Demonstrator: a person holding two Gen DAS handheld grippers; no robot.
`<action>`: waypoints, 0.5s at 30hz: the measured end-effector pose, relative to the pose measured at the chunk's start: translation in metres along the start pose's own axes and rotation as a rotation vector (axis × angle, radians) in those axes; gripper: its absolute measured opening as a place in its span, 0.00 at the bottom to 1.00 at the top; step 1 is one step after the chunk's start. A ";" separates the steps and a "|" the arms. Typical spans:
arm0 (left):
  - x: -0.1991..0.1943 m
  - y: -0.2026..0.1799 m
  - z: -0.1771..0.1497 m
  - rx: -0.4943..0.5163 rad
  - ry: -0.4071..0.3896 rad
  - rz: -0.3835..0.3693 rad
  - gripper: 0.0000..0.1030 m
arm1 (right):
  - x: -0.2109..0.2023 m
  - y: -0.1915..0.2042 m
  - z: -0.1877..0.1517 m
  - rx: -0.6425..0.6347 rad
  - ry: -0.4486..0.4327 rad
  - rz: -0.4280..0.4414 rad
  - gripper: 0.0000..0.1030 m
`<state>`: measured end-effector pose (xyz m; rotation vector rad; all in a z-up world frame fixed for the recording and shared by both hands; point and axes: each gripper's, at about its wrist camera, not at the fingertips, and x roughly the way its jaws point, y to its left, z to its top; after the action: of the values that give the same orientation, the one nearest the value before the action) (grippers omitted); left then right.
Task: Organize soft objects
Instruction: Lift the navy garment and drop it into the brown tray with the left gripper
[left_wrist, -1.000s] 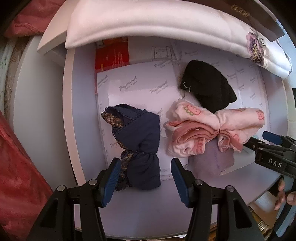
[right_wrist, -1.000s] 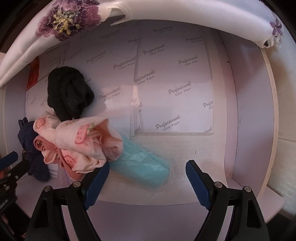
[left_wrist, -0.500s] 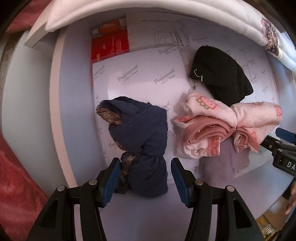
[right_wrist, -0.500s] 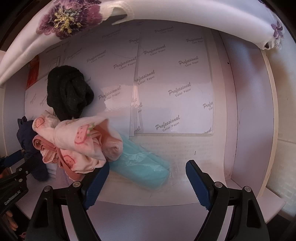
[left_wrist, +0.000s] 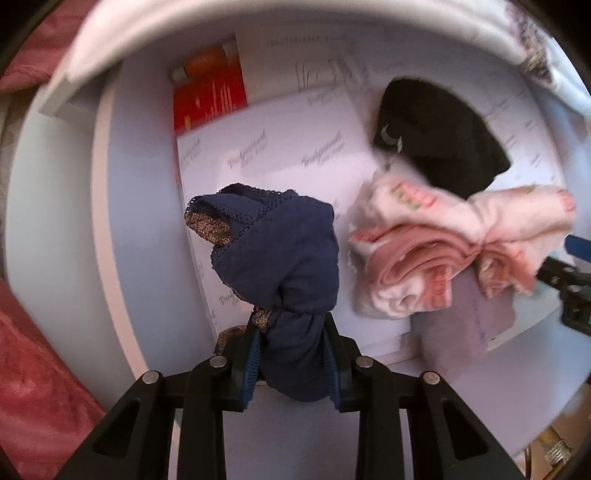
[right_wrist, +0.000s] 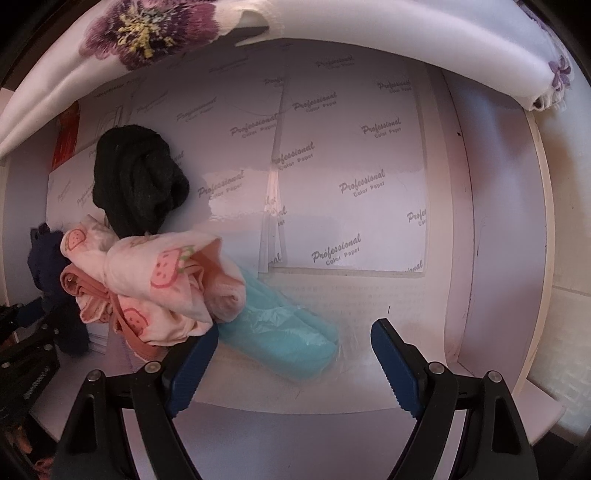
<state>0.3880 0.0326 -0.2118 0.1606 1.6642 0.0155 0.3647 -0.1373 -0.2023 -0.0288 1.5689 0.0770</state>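
Note:
My left gripper (left_wrist: 293, 363) is shut on the near end of a knotted navy cloth bundle (left_wrist: 284, 258) with lace trim and gold lining, on the white shelf (left_wrist: 140, 258). To its right lie a pink printed bundle (left_wrist: 436, 254) and a black knit bundle (left_wrist: 439, 144). In the right wrist view, my right gripper (right_wrist: 291, 354) is open and empty, its left finger beside the pink bundle (right_wrist: 155, 280); a turquoise plastic-wrapped roll (right_wrist: 284, 332) lies between its fingers. The black bundle (right_wrist: 136, 181) and navy bundle (right_wrist: 51, 273) sit at left.
White "Professional Color Paper" sheets (right_wrist: 351, 177) line the shelf. A red and orange packet (left_wrist: 210, 92) stands at the back left. A white flowered cloth (right_wrist: 147, 29) hangs over the shelf top. Red fabric (left_wrist: 33, 369) lies left. A shelf wall (right_wrist: 495, 221) stands right.
My left gripper moved forward and closed on the navy bundle's near end; it was open around it before. The right gripper has hardly moved.

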 end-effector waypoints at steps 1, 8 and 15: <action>-0.006 0.001 0.000 -0.006 -0.018 -0.002 0.28 | 0.000 0.000 0.000 -0.001 -0.001 0.000 0.83; -0.059 -0.007 -0.005 0.015 -0.220 -0.015 0.28 | 0.000 0.002 -0.001 -0.005 -0.005 -0.001 0.83; -0.109 -0.005 -0.013 -0.008 -0.408 -0.068 0.28 | -0.002 0.005 -0.001 -0.011 -0.011 -0.004 0.83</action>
<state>0.3841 0.0158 -0.1035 0.0930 1.2617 -0.0587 0.3637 -0.1323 -0.2003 -0.0400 1.5571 0.0823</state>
